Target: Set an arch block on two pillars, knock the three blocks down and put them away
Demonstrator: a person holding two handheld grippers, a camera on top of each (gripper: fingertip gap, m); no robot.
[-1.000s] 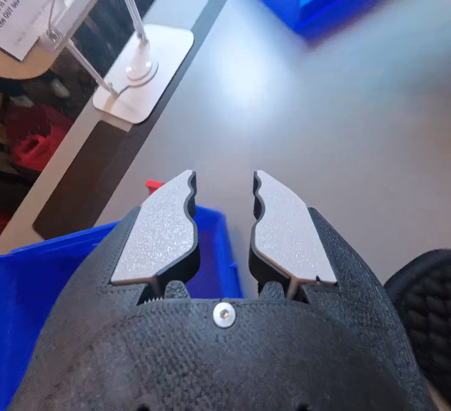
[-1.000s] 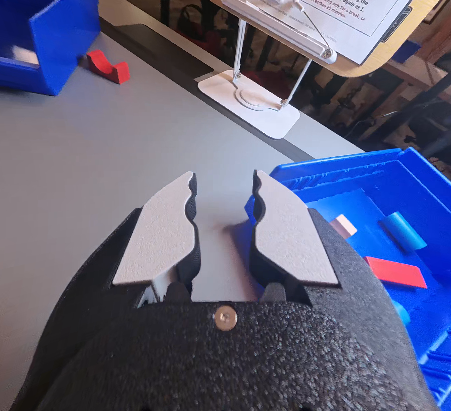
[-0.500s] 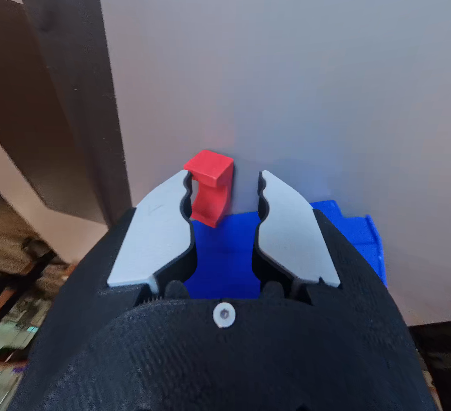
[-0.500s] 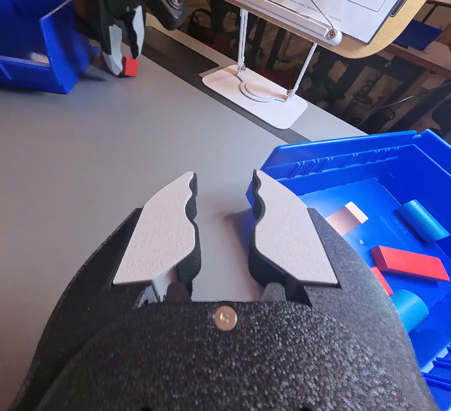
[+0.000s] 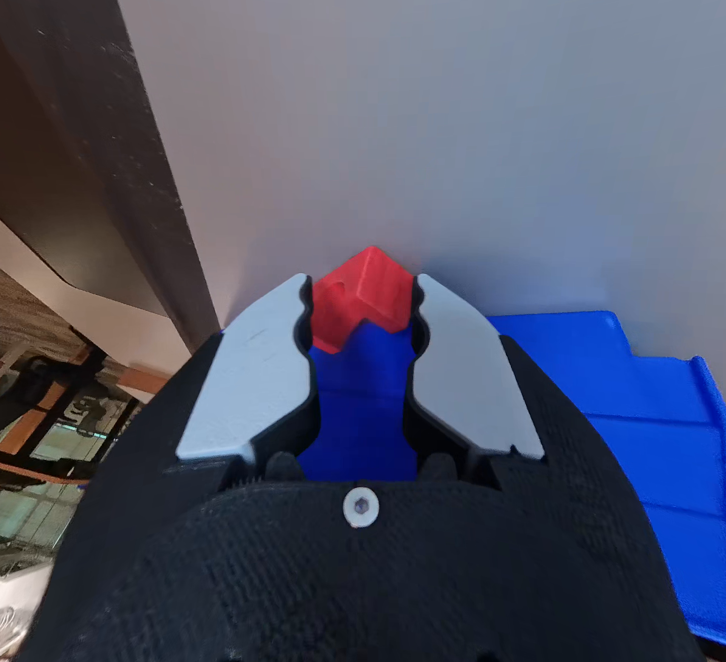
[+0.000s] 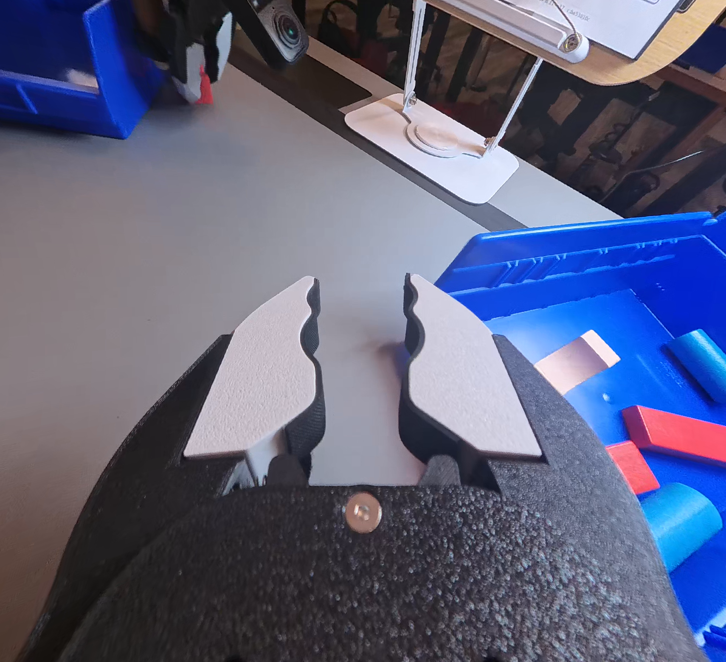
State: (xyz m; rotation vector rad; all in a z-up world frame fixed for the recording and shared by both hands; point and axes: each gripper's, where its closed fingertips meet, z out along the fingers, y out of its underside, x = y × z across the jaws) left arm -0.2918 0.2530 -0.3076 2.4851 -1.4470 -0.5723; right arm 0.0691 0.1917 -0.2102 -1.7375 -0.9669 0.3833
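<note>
**Left tongs on the red arch, right tongs empty**

Your left tongs (image 5: pixel 361 303) sit in the lower middle of the left wrist view with the one red arch block (image 5: pixel 363 295) between their tips. Both fingers touch its sides, so they are closed on it, with a moderate gap left between the fingers. The arch is tilted, one corner pointing up the frame, and its curved cut-out faces down towards a blue bin (image 5: pixel 613 399) that fills the lower right. Grey bench (image 5: pixel 432 93) lies beyond it.

In the right wrist view the same tongs (image 6: pixel 202 69) show small in the upper left, with a sliver of red at their tips, right next to the front corner of a second blue bin (image 6: pixel 102 65). Whether the arch touches the bench there, you cannot tell.

Your right tongs (image 6: pixel 361 285) are parted about halfway and hold nothing; only bare bench shows between the fingers.

Count two blue bins in that view. The one at the right edge (image 6: pixel 589 246) holds five visible blocks: one pale flat block (image 6: pixel 577 364), two red blocks (image 6: pixel 675 435) and two blue cylinders (image 6: pixel 699 364). One white stand (image 6: pixel 432 163) carries a printed sheet in the upper right.
</note>
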